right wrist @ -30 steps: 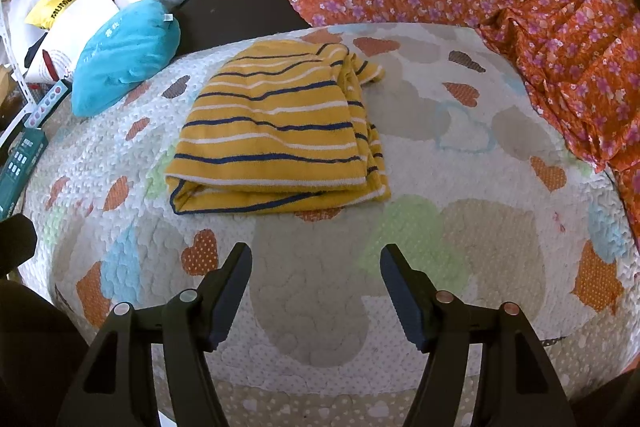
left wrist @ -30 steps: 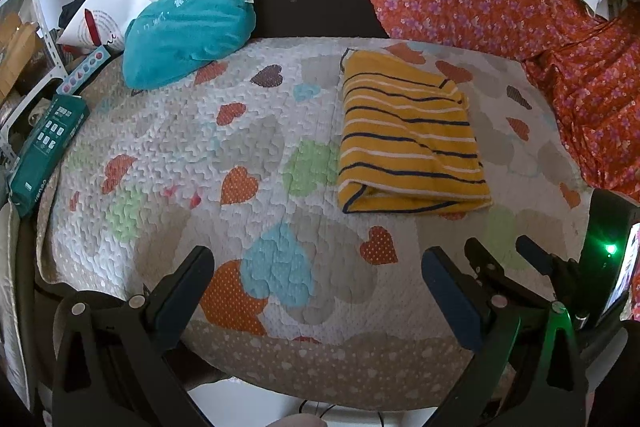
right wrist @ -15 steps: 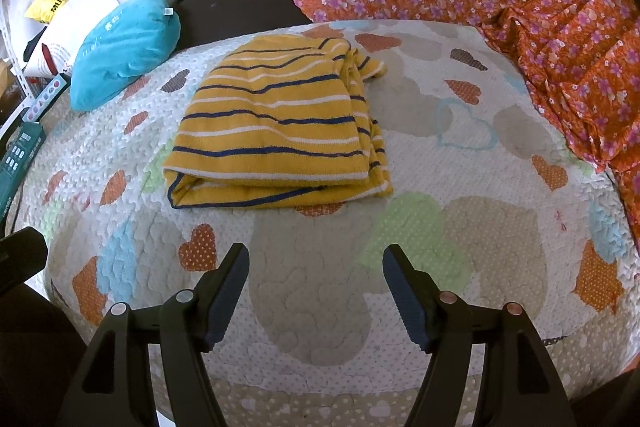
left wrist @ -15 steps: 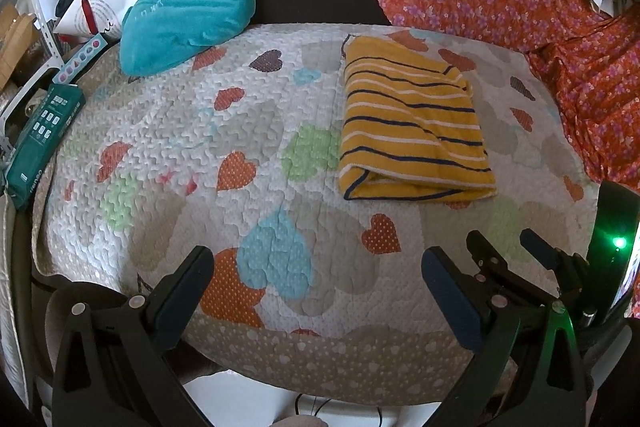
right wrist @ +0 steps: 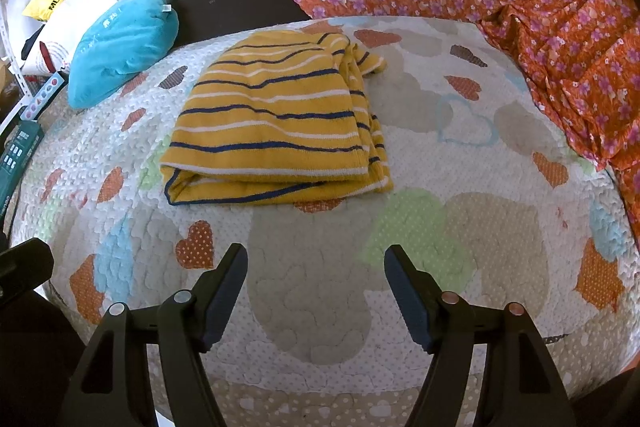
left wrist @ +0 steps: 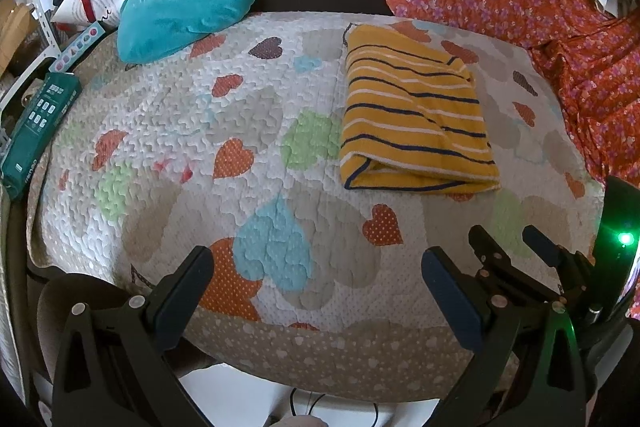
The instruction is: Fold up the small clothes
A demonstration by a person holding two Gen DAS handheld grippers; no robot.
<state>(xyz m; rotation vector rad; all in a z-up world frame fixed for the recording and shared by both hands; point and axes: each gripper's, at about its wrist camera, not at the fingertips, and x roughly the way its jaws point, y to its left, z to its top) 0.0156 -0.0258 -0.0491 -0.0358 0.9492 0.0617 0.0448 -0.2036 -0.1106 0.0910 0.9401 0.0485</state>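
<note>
Folded striped garment (right wrist: pixel 276 123) lies lengthwise, fold nearest.

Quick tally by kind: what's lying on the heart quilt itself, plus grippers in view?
Folded striped garment: 1
Teal cushion, partly on the quilt: 1
Grippers, left gripper and right gripper, both open and empty: 2
Total: 4

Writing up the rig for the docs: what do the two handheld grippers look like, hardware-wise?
Both are matte black plastic. The left gripper and right gripper each have two angled fingers with dark navy pads on the inner faces and round metal pivot pins at the linkages. In the left wrist view the right unit's body shows a lit green LED. No cables or sleeves show.
</note>
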